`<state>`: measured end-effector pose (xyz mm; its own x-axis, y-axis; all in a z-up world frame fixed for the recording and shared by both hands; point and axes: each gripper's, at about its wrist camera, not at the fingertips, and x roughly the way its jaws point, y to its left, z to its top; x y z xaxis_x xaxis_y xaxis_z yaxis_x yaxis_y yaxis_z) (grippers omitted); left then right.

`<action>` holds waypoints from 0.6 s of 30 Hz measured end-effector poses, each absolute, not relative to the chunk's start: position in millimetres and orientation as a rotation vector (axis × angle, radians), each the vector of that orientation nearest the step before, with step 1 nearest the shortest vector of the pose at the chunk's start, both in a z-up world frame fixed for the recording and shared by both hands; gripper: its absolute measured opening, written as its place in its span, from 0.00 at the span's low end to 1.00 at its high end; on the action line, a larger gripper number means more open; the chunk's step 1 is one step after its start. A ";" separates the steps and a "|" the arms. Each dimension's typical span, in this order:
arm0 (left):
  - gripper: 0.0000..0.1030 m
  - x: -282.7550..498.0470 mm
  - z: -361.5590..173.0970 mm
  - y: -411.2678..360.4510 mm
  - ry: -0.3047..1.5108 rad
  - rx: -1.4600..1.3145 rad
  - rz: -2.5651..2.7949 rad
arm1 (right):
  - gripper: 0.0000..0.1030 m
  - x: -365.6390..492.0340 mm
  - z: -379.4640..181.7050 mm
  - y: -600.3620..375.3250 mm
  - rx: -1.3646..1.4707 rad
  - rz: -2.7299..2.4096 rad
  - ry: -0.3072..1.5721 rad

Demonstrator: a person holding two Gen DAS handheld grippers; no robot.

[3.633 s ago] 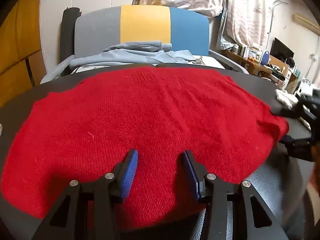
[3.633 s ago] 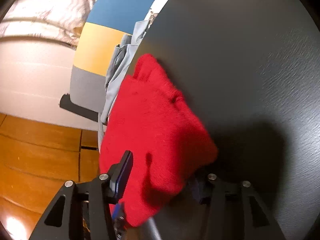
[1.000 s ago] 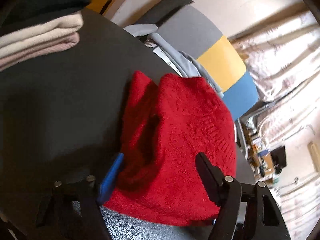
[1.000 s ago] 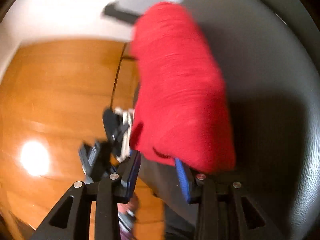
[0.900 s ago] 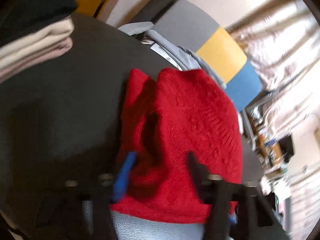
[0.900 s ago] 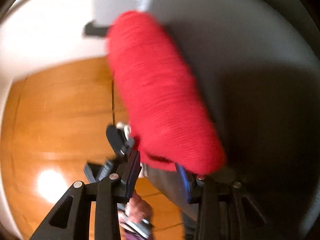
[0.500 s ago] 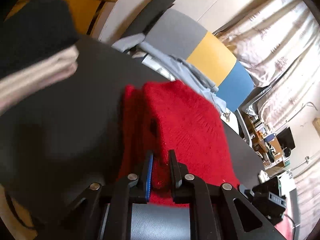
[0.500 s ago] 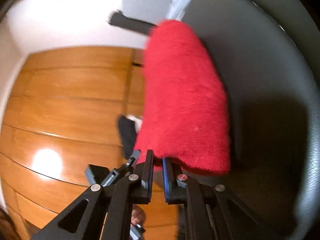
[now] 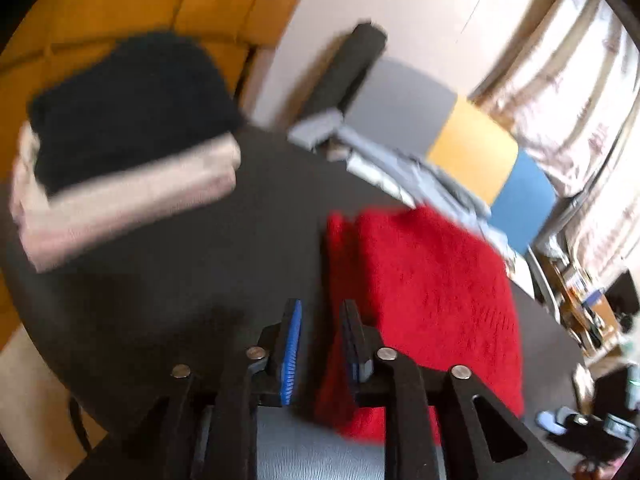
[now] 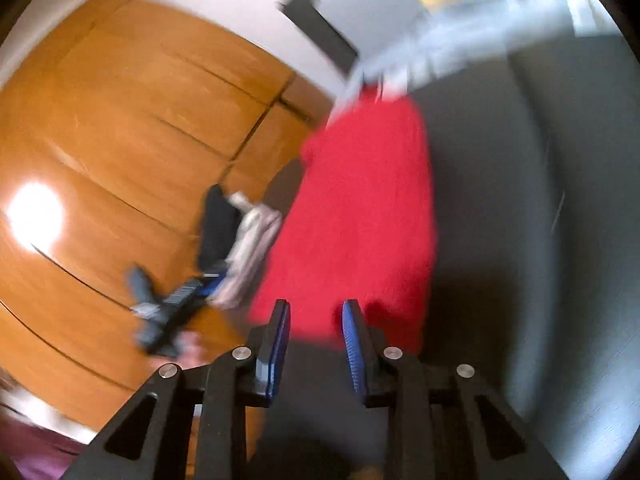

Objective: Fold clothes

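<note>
Folded red knitted sweater [image 9: 432, 292] lies on dark round table [image 9: 180, 280]; left gripper [image 9: 320, 340] and right gripper [image 10: 316, 340] jaws opening, released, empty.

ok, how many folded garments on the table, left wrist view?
3. A black one stacked on a beige one at the far left; a red sweater folded at the right, just ahead of the gripper. More may lie beyond the frame.
</note>
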<state>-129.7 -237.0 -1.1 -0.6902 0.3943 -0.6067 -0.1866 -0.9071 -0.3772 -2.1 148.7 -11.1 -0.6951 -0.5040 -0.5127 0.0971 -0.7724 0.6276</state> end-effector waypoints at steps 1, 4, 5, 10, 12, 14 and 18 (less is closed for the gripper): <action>0.31 -133.5 4.6 -227.4 -0.369 -1.005 2.596 | 0.27 -8.8 -0.7 148.2 0.983 -2.567 -0.710; 0.34 -146.5 2.5 -177.4 -0.162 -1.006 2.569 | 0.27 -47.2 9.0 137.5 1.021 -2.699 -0.487; 0.34 -150.8 1.0 -160.1 -0.092 -1.009 2.557 | 0.27 -60.8 10.5 131.8 1.020 -2.707 -0.440; 0.34 -185.2 -21.7 -108.8 0.172 -1.108 2.544 | 0.27 -137.2 15.9 87.9 1.018 -2.733 -0.247; 0.37 -197.5 -32.6 -110.0 0.205 -1.155 2.578 | 0.27 -164.3 10.6 78.4 1.050 -2.706 -0.204; 0.48 -206.7 -42.5 -117.7 0.182 -1.182 2.606 | 0.24 -205.9 -5.3 56.9 1.140 -2.702 -0.092; 0.73 -209.5 -61.4 -134.7 0.105 -1.161 2.654 | 0.23 -235.2 -34.9 69.1 1.262 -2.726 -0.080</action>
<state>-209.5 -134.7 -61.4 -0.6545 0.1913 -0.7315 -0.2486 -0.9681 -0.0308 -235.2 69.1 -34.9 -0.6393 -0.1461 -0.7550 0.1013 -0.9892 0.1057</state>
